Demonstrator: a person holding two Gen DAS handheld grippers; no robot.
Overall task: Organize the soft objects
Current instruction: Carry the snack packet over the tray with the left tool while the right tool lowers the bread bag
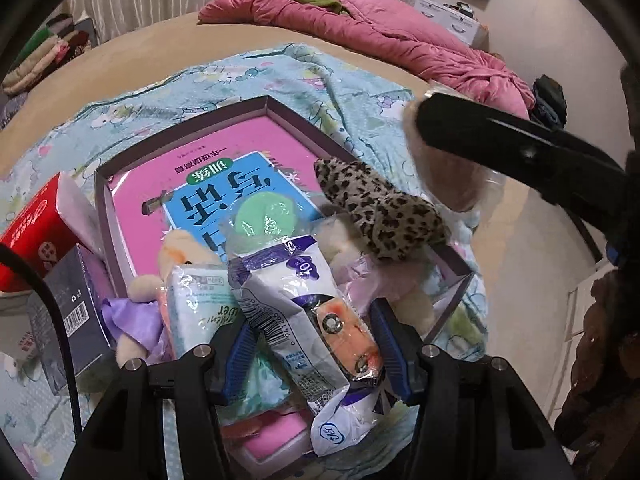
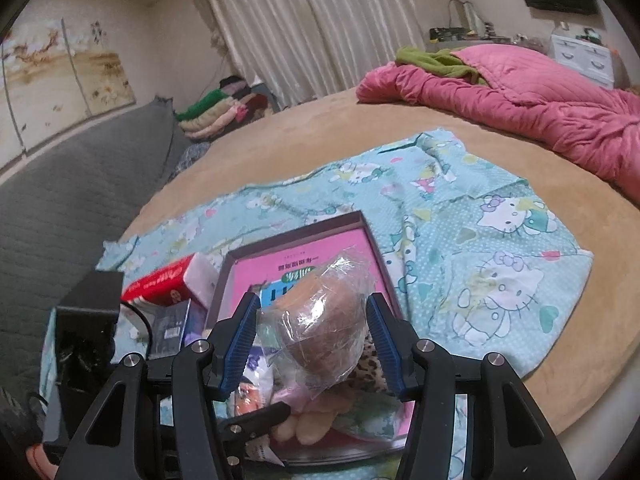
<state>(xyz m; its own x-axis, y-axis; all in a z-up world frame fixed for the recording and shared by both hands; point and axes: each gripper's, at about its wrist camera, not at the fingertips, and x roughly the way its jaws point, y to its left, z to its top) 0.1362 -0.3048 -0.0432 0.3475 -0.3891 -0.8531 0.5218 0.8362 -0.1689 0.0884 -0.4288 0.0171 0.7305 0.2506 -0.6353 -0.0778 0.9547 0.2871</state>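
Observation:
A shallow purple-rimmed box [image 1: 182, 130] lies on the bed with a pink book in it. Piled at its near end are a cream plush toy [image 1: 180, 252], a leopard-print soft piece [image 1: 384, 212], a tissue pack [image 1: 196, 304] and a bagged green round [image 1: 264, 216]. My left gripper [image 1: 313, 354] is shut on a white and blue plastic packet [image 1: 288, 304] with an orange sponge inside, just over this pile. My right gripper [image 2: 314, 342] is shut on a brown rounded lump in a clear plastic bag [image 2: 324, 320], held above the box; that bag shows in the left wrist view too [image 1: 448, 176].
The box rests on a blue cartoon-cat sheet [image 2: 480, 240] on a tan bed. A red tissue box [image 1: 40, 232] and a dark carton [image 1: 72, 312] stand left of it. A pink quilt [image 1: 380, 36] lies at the far side, folded clothes [image 2: 224, 108] by the curtain.

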